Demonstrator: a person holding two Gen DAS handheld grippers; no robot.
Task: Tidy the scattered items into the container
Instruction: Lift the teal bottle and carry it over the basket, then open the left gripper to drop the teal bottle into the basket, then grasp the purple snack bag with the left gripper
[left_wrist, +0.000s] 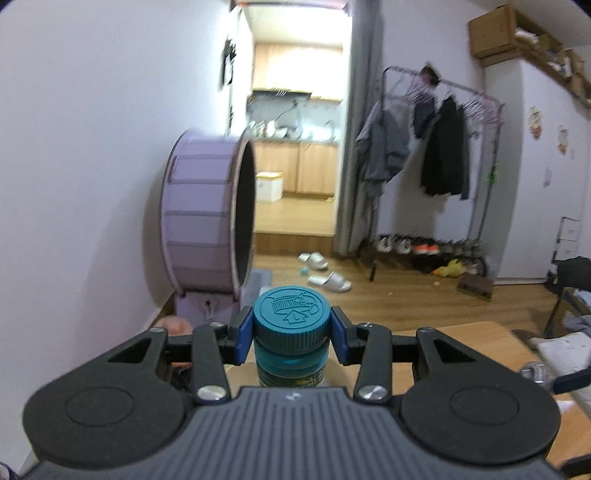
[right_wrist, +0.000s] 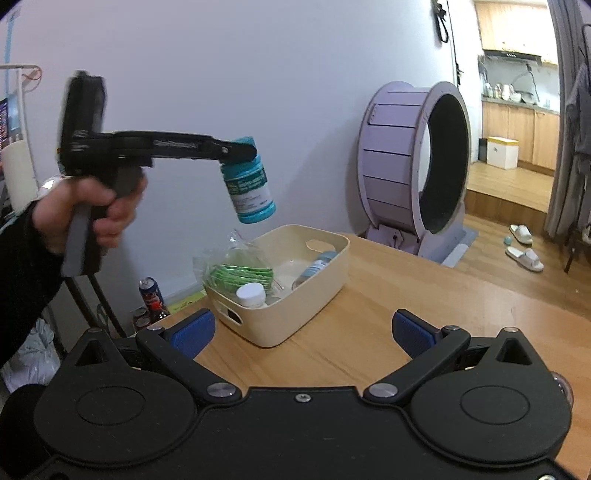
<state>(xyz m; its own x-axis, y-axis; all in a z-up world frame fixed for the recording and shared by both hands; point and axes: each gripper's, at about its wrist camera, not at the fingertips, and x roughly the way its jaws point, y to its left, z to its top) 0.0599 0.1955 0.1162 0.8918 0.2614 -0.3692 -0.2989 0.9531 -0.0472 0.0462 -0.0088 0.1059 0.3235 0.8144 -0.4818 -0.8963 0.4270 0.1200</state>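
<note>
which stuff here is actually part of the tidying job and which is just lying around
Part of the job:
- teal bottle, held by its cap in the left gripper
- cream container on the wooden table
- right gripper, open

Just lying about:
- purple wheel
- slippers
- soda can
- clothes rack

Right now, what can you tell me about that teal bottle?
The teal bottle is small, plastic-looking, with a ribbed teal cap embossed on top and a green and white label. The left tongs clamp its cap between blue pads. It hangs tilted in mid-air above the cream bin, touching nothing else.
</note>
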